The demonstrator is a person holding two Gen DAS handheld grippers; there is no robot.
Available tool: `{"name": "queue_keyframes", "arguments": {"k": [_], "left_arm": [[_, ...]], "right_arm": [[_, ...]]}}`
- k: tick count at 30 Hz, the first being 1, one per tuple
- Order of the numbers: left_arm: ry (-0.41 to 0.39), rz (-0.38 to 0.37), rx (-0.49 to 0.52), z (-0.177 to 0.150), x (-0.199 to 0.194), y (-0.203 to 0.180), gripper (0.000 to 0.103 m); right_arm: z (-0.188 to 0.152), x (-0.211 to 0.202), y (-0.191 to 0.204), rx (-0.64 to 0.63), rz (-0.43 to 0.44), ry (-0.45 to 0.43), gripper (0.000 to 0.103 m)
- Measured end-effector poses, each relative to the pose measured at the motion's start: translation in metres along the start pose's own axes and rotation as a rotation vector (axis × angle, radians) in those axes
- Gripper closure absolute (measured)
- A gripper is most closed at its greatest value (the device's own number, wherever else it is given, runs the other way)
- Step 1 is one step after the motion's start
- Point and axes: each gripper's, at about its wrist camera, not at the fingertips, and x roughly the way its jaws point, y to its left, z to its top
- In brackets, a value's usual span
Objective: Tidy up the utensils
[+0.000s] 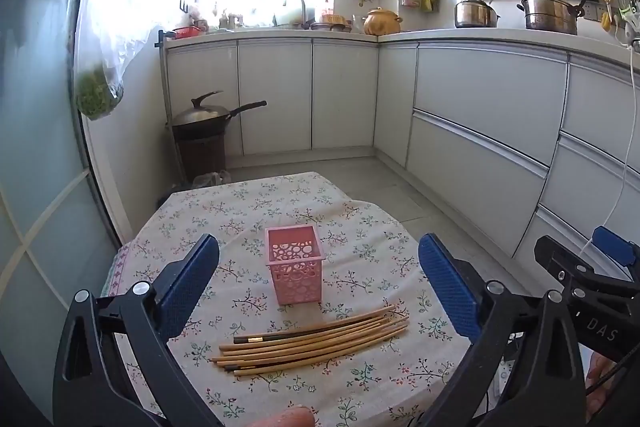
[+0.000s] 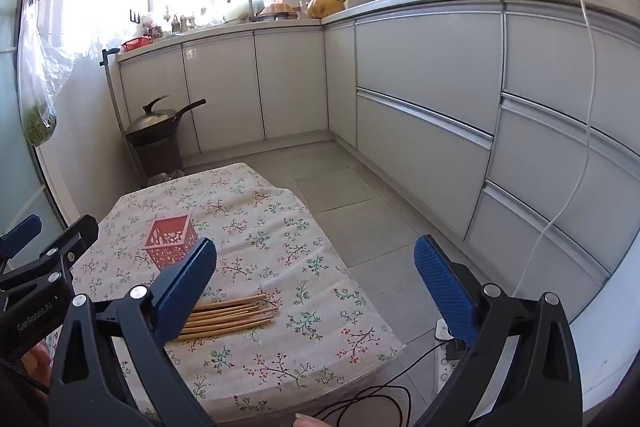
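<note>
Gaping wide and empty — both: left hand-held gripper (image 1: 320, 271), right hand-held gripper (image 2: 316, 267), above chopsticks (image 1: 316, 341).

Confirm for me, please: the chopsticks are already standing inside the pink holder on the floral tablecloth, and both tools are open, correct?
Not quite. The chopsticks lie flat on the floral tablecloth, in front of the pink holder, which is empty, as the left wrist view shows. The left tool and right tool are indeed open.
</note>
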Motion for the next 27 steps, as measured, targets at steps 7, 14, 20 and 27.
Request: {"name": "queue_keyframes", "arguments": {"k": [7, 14, 20, 27], "left_arm": [[0.012, -0.003, -0.005, -0.0011, 0.002, 0.0015, 0.007], [0.014, -0.003, -0.005, -0.0012, 0.0024, 0.0024, 0.007], [0.015, -0.003, -0.002, -0.0022, 0.0031, 0.0022, 0.007], [0.015, -0.005, -0.003, -0.0008, 0.0031, 0.0032, 0.007]], "right_arm": [[-0.0009, 0.001, 0.0024, -0.001, -0.001, 0.006, 0.007], [-0.0016, 0.0019, 0.0007, 0.009, -0.006, 0.011, 0.007], [-0.0013, 0.0035, 0.0, 0.016, -0.006, 0.02, 0.007], [-0.0034, 0.0045, 0.0007, 0.012, -0.006, 0.022, 0.007]]}}
